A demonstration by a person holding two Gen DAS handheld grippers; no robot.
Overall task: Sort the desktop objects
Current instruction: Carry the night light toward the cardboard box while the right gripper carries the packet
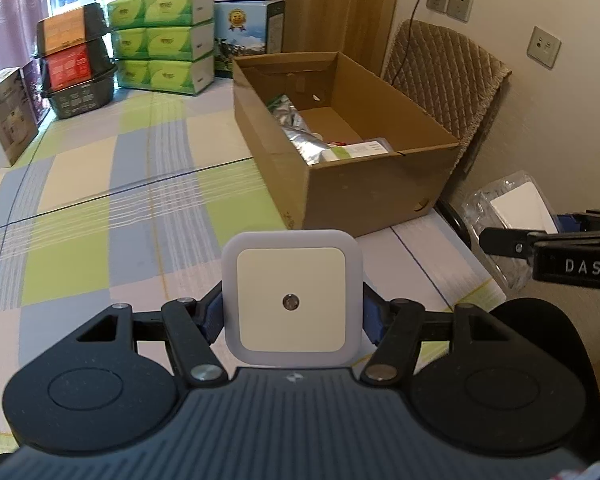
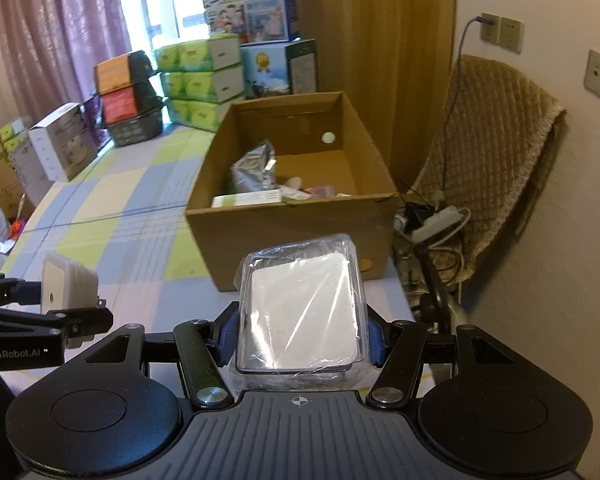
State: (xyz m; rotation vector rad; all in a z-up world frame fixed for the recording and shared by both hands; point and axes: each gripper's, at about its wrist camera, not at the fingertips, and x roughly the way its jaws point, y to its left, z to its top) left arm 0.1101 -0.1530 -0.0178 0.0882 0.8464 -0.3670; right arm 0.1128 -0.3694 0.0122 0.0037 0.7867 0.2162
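The left gripper (image 1: 292, 312) is clamped on a night light (image 1: 291, 299), blue pads pressing its two side edges so the square face with the small sensor points up toward the camera. That edge grip leaves the plug prongs free at the back, as the right wrist view shows from the side. The right gripper (image 2: 300, 332) is closed on a wrapped pack (image 2: 300, 308), a white square item in a clear case and loose film, also pinched by its sides so the slippery wrap bunches under the pads rather than sliding.

Ahead of both grippers stands the open box (image 2: 292, 216), already holding a foil bag (image 2: 252, 172) and other small items. It is ahead and slightly right of the left gripper, straight ahead of the right one. Both loads sit above the table (image 1: 100, 220), short of the box's near wall, so the likely step is carrying them over that wall for dropping inside
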